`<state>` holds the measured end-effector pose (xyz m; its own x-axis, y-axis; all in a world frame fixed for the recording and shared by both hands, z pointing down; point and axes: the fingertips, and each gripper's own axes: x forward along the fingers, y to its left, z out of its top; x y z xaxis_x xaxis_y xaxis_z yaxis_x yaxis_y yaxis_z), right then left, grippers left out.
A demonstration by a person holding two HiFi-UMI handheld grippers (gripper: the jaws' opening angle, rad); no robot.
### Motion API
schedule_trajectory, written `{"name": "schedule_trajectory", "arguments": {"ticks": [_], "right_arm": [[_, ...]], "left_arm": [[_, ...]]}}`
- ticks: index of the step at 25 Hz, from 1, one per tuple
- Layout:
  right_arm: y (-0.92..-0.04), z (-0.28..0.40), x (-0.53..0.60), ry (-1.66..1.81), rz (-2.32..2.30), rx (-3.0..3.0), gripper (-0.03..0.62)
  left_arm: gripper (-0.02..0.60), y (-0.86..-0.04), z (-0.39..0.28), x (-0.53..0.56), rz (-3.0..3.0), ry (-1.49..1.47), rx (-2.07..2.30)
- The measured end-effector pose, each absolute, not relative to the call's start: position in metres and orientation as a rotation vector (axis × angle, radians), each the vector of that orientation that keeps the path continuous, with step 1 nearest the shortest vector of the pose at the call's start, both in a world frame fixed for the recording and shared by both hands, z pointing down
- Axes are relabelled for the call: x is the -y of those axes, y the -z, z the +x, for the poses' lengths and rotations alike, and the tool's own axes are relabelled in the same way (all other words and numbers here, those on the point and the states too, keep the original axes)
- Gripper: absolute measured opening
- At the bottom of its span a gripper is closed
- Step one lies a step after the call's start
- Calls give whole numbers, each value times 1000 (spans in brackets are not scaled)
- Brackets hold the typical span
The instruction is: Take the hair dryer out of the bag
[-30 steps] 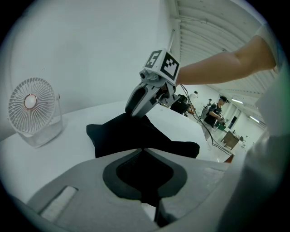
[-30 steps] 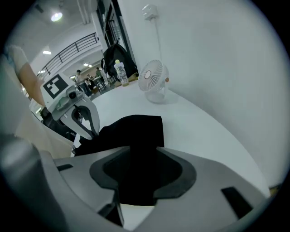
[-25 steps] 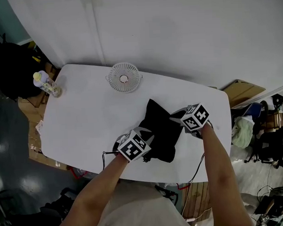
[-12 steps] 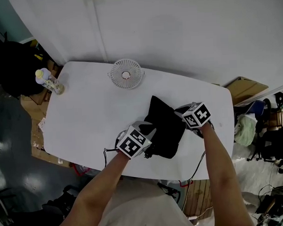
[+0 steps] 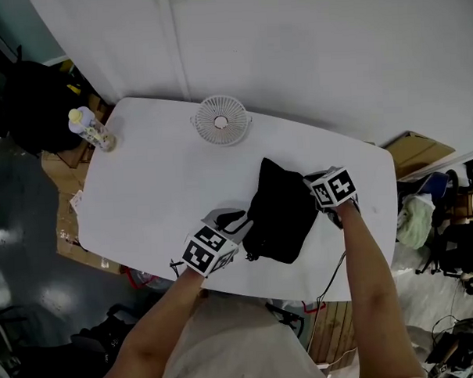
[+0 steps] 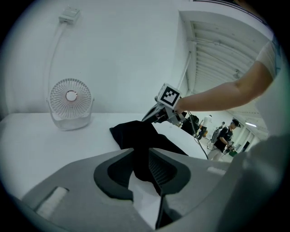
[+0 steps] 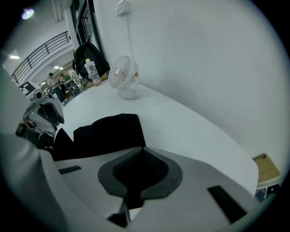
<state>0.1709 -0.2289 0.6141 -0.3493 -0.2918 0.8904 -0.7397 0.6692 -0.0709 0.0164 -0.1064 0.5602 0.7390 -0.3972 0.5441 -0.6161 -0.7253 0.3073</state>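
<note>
On the white table (image 5: 158,188), the black fabric bag (image 5: 284,213) lies lengthwise away from the left gripper (image 6: 142,153), whose jaws have just opened, fabric between them unpinched. Right gripper (image 7: 144,148) clamps its far edge; hair dryer unseen, presumably inside.

No readable text, labels, brands or numbers anywhere in view.

head: overhead, down | gripper views: low, opposed (share bag (image 6: 132,134), fan (image 6: 70,100))
</note>
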Motion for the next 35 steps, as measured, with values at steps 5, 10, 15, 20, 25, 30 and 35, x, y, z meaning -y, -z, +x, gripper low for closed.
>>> {"name": "schedule_trajectory", "arguments": {"ticks": [5,10,15,20,25,30,35], "right_arm": [[-622,175,229,-597,819,1886,20],[-626,173,231,-609,816,1886,21],[-625,173,231,-606,819,1886,20],[-626,173,229,-617,825,1888,21],[-625,173,228,-626,832,1895,21],[-622,174,228,-635,846,1908,20],[-622,177,223,-645,855,1920,20]], "left_arm": [[81,-558,7,78,2423,-597,805],[81,-571,24,31,2409,-695,742],[105,-586,50,9,2395,-819,694],[167,-612,55,12,2337,-985,741],[167,-622,52,20,2312,-1056,830],[172,-625,50,21,2278,-1105,910],[172,-643,53,18,2233,-1194,923]]}}
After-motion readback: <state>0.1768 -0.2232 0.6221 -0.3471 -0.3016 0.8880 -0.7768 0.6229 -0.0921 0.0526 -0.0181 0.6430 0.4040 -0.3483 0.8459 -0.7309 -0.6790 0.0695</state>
